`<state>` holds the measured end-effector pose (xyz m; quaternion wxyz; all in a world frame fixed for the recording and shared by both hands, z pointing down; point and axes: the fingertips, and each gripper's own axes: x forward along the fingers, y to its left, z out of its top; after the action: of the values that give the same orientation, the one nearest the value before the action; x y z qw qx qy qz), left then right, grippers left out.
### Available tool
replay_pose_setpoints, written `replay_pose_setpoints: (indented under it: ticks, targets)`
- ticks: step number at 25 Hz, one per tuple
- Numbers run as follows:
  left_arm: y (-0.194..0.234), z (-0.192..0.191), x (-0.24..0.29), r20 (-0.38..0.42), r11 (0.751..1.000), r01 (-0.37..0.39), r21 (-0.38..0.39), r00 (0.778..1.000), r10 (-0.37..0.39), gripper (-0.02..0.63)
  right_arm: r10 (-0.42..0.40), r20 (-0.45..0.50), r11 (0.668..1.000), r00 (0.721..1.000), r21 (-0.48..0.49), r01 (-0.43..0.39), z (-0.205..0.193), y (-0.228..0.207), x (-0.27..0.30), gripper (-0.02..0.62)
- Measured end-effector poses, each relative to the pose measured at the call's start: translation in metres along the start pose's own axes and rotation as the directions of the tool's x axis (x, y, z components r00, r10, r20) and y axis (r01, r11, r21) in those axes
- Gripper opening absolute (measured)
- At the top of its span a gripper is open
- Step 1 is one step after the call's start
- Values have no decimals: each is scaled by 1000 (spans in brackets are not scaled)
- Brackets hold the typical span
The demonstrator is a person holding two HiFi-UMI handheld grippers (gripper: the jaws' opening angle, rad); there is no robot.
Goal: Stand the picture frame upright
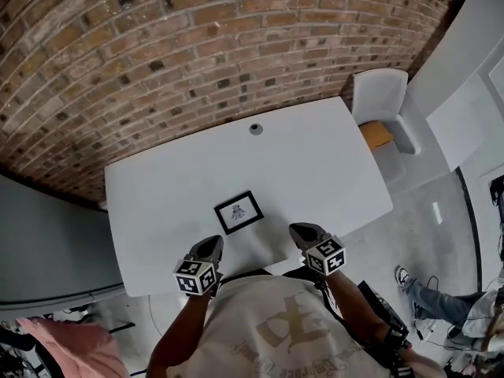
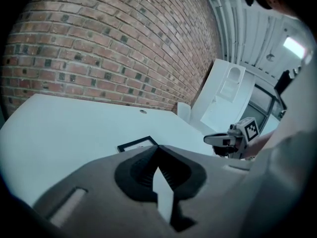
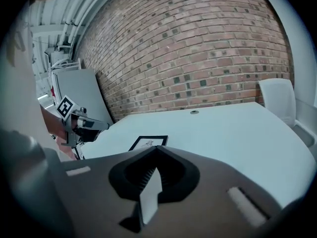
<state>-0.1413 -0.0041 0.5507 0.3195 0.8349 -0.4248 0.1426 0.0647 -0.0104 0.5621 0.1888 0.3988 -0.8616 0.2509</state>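
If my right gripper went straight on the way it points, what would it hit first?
Probably the white table top, just short of the picture frame lying flat ahead of the right gripper; depth is hard to judge.

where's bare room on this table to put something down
Bare: left of the frame to the table edge; right of it toward the chair; the back strip by the grommet. Crowded only at the near edge, by the left hand-held gripper and right hand-held gripper.

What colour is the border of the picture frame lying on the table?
Black, around a white picture; the picture frame shows best in the head view.
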Motion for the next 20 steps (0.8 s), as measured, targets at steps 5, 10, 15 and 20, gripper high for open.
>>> replay_pose_setpoints:
  ticks: [5, 10, 15, 20]
  targets:
    - [16, -3, 8, -28, 999, -19, -37, 999, 18, 1, 37, -53, 998, 998, -52, -39, 11, -1, 28, 8]
    - [23, -14, 20, -67, 995, -24, -97, 998, 18, 2, 87, -125, 991, 988, -86, -98, 15, -3, 58, 8]
    - [31, -21, 36, -109, 983, -58, -174, 993, 40, 2, 146, -197, 985, 969, -62, -161, 11, -3, 85, 8]
    - [46, -26, 56, -152, 958, -122, -261, 985, 84, 3, 159, -272, 987, 949, 25, -159, 7, -19, 118, 9]
